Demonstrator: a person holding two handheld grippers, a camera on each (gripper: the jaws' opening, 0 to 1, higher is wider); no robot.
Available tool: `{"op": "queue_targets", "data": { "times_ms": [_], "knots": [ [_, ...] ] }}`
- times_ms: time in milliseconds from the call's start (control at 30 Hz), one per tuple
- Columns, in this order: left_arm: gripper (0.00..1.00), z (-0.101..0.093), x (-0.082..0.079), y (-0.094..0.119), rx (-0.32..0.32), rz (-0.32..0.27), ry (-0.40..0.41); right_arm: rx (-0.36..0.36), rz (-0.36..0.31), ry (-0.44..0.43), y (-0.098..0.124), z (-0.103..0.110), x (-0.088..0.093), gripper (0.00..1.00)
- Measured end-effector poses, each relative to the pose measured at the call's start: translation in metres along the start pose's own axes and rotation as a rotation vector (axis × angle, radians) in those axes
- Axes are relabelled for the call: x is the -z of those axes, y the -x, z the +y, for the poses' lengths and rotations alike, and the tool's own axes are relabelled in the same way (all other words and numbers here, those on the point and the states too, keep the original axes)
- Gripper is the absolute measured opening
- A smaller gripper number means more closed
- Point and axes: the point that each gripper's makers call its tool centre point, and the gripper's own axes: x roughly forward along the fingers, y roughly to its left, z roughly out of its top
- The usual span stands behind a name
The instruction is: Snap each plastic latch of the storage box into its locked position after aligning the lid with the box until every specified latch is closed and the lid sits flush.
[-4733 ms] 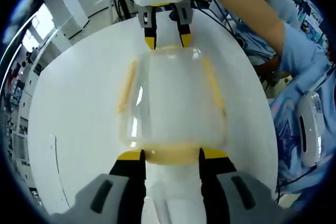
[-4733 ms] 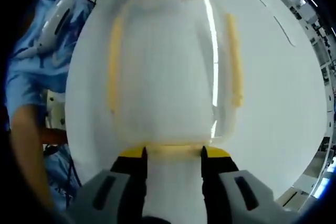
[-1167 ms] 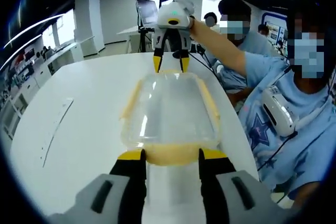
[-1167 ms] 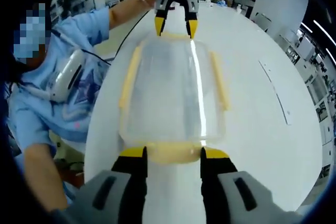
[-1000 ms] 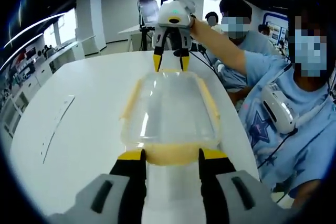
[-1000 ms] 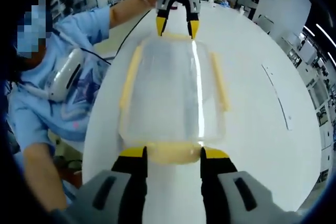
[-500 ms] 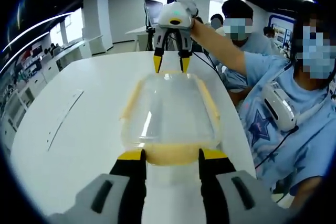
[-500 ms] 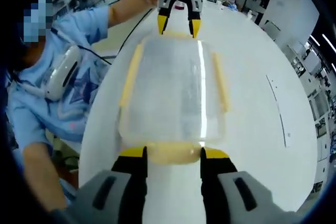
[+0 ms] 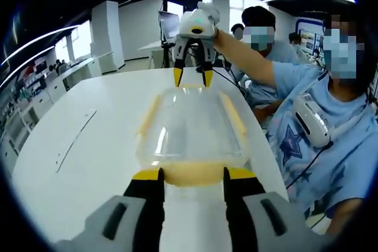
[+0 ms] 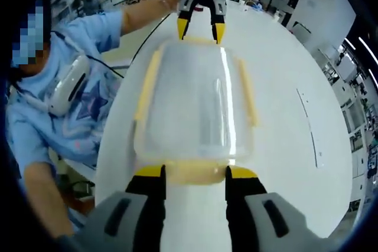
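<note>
Since before, we raised both cameras; left gripper (image 9: pixel 192 174) and right gripper (image 10: pixel 194 174) gape wide astride end latches of the light, slippery box (image 9: pixel 190 129).

The storage box (image 9: pixel 190 127) is clear plastic with pale yellow latches (image 10: pixel 195 172) along its edges. It sits on a white table (image 9: pixel 88 146). Both grippers have yellow-tipped black jaws. The person's shirt (image 9: pixel 322 146) is light blue with a star print.

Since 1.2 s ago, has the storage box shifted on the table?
Cannot tell. The storage box keeps its place between both grippers' jaws in each view, but the table and room drift behind it, which camera motion alone could explain.
</note>
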Motion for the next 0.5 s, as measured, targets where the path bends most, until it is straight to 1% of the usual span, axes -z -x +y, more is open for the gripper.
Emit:
{"op": "queue_targets", "data": {
  "times_ms": [300,400,500],
  "knots": [
    [0.38,0.0016,0.0009,0.0053,0.005,-0.036,-0.004,0.020,-0.026,-0.006,-0.0003,-0.0052,-0.0048,0.38],
    [0.38,0.0007,0.0023,0.0066,0.005,-0.042,-0.004,0.017,-0.018,-0.005,-0.0035,-0.0040,-0.0068,0.38],
    [0.38,-0.0012,0.0078,0.0063,-0.001,-0.042,-0.004,0.020,-0.011,0.003,-0.0057,-0.0040,-0.0086,0.38]
  ]
}}
